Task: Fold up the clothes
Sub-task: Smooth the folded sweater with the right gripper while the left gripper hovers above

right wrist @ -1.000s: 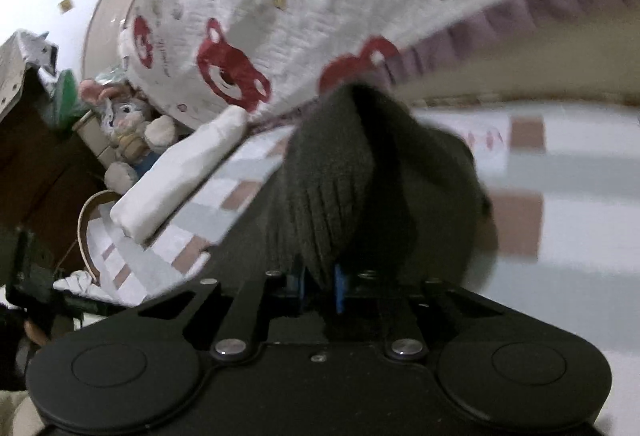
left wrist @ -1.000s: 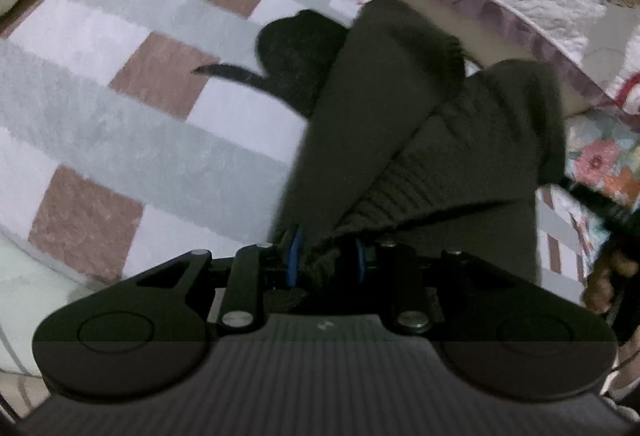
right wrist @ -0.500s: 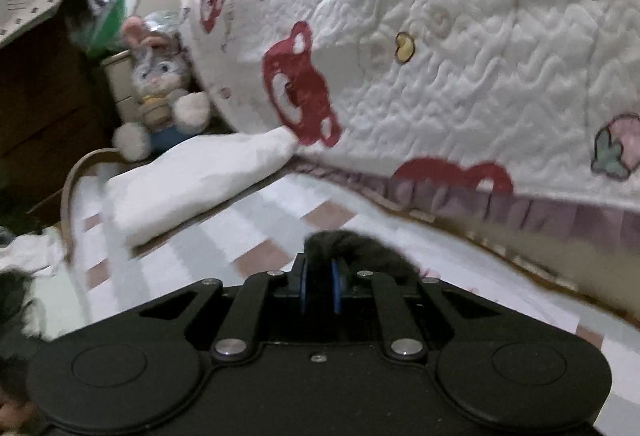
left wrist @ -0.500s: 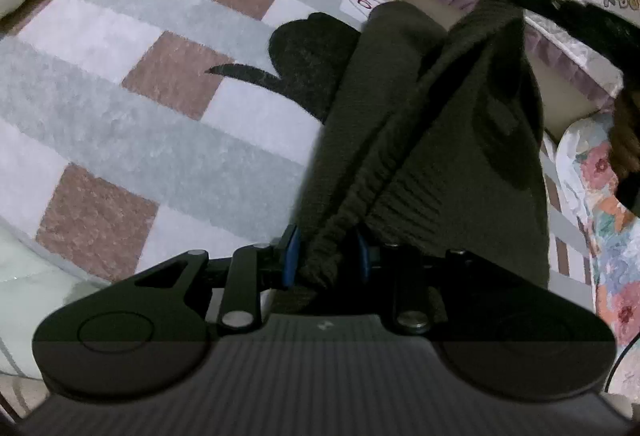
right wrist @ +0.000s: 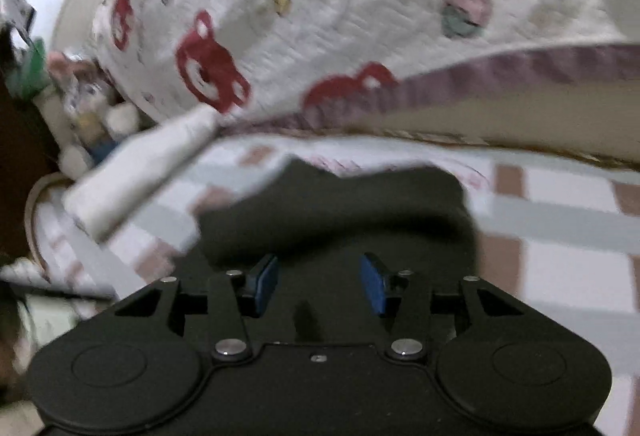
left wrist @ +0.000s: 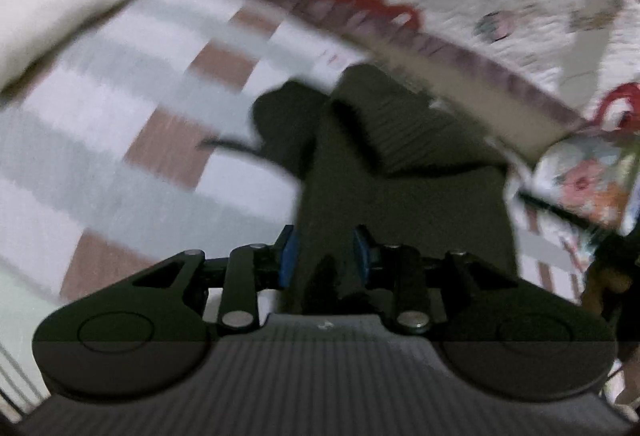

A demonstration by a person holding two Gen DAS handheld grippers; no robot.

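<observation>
Dark knit garment (blurred) sits between the opening left hand-held gripper.

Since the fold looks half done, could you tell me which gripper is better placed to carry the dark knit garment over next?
Left, probably. The left gripper has the dark knit garment between its blue pads, though its jaws are opening. The right gripper is opening with nothing between its pads; the garment lies ahead on the checked blanket.

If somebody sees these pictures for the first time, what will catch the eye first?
First the dark knitted garment, bunched on the checked blanket and reaching between the left gripper's blue pads. Behind it rises a white quilt printed with red bears. The right gripper is opening, its pads off the garment.
</observation>
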